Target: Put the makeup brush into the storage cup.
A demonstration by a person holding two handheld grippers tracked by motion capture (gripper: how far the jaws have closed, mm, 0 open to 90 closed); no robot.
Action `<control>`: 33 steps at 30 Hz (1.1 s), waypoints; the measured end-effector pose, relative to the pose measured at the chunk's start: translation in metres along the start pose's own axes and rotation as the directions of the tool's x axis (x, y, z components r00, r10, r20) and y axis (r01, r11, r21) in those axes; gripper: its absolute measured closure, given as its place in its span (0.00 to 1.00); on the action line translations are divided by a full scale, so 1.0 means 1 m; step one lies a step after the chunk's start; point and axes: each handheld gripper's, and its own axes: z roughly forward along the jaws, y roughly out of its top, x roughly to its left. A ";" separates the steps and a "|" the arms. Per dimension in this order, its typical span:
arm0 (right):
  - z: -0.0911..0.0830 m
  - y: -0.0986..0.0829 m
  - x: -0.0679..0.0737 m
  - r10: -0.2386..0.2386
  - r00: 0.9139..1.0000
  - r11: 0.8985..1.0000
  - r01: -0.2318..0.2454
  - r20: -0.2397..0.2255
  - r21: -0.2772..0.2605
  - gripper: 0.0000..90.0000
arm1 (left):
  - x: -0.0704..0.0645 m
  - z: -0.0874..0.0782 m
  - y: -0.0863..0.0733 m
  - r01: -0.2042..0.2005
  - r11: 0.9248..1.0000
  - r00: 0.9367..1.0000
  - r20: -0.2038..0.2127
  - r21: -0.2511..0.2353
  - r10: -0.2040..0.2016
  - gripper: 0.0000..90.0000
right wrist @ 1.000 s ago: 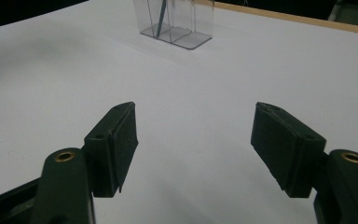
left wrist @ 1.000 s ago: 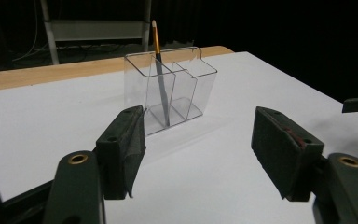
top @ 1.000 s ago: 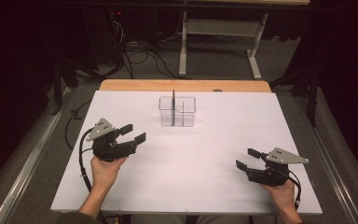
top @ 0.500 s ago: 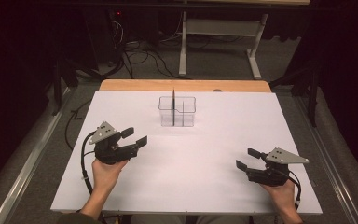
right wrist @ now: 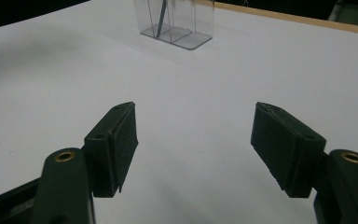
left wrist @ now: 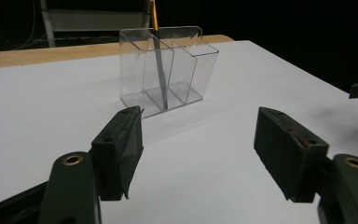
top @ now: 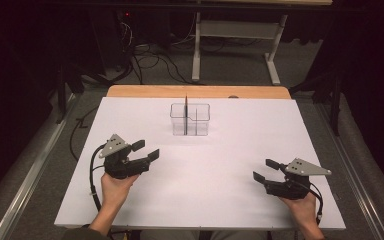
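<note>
Your left gripper [top: 145,151] and right gripper [top: 266,170] both hover with jaws spread, holding nothing. The clear divided holder [top: 190,119], a thin pencil [top: 185,112] upright inside, stands ahead of both, nearer your left one.

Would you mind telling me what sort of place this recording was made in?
Probably a lab or workshop test bench: a white-topped table in a dark room, cables trailing over the carpet, a metal table frame behind, and only a clear divided holder with a pencil set out.
</note>
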 end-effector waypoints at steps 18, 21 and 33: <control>0.000 0.000 0.000 -0.002 1.000 1.000 0.002 -0.001 0.003 0.37 | 0.001 0.000 -0.011 0.013 1.000 1.000 -0.001 0.006 -0.013 0.36; 0.000 0.000 0.000 -0.002 1.000 1.000 0.002 -0.001 0.004 0.37 | 0.003 0.000 -0.013 0.022 1.000 1.000 0.000 0.006 -0.022 0.36; 0.001 0.000 0.000 -0.006 1.000 1.000 0.006 -0.001 0.004 0.37 | 0.005 0.002 -0.021 0.033 0.999 0.999 -0.005 0.027 -0.033 0.35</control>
